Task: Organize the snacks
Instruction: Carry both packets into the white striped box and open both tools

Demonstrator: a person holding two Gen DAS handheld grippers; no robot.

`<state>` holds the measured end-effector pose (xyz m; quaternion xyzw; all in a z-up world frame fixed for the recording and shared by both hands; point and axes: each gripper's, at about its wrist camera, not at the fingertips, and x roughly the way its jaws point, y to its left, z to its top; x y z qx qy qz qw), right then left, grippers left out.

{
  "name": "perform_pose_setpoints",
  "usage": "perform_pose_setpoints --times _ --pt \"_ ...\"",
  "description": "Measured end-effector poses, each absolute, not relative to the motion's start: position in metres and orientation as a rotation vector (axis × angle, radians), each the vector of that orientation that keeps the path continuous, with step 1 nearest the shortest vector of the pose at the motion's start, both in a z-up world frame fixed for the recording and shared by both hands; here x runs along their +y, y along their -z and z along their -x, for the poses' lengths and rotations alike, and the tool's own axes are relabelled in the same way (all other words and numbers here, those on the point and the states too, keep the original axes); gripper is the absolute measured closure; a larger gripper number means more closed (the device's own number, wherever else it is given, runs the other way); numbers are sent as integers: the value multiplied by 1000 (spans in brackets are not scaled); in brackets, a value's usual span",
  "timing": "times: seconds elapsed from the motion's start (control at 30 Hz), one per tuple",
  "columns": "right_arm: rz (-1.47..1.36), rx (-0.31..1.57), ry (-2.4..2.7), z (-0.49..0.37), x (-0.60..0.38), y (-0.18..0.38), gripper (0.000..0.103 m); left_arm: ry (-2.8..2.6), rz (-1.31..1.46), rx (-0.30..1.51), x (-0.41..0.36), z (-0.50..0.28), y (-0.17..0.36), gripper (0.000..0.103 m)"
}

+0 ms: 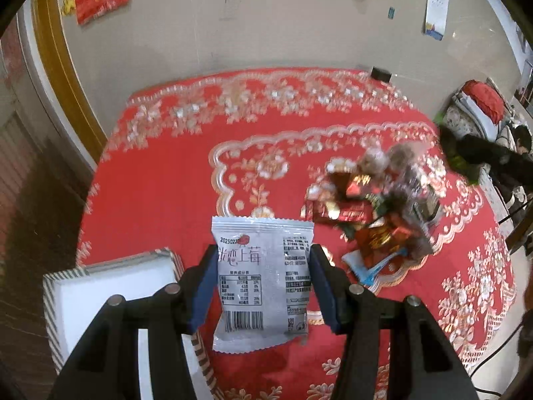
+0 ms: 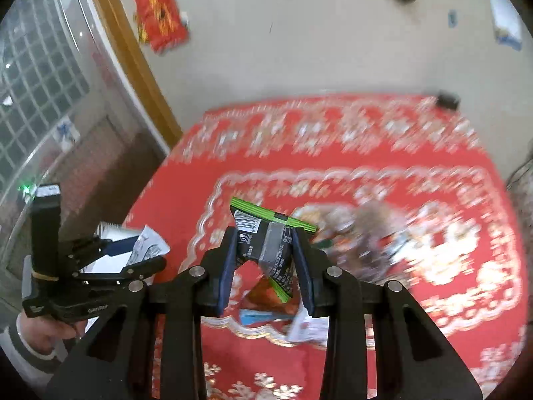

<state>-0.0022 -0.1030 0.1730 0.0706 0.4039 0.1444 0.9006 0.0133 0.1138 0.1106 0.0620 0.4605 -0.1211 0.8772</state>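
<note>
Left wrist view. Left gripper (image 1: 263,286): closed on a silver-white snack packet (image 1: 263,283), pads pinching its two side edges, printed back facing the camera, lifted above the bench (image 1: 160,180) with its red floral cover. White box with striped rim (image 1: 110,286): at the near left corner, just beside the packet. Snack pile (image 1: 376,206): mixed wrappers right of centre, blurred. Judged light, soft and crinkly, the film likely slick; a hold across the flat body or the crimped end seam suits it best.

Right wrist view. Right gripper (image 2: 265,266): closed on a black packet with green crimped ends (image 2: 266,243), buckled between the pads, held above the pile's near edge. Left gripper visible at the left edge with its pale packet.
</note>
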Motion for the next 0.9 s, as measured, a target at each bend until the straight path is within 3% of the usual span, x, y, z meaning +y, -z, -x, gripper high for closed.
perform_pose_setpoints --times 0.37,0.9 --pt "-155 619 -228 56 -145 -251 71 206 -132 813 113 9 -166 47" --pt "-112 740 -464 49 -45 -202 71 15 -77 873 178 28 -145 47"
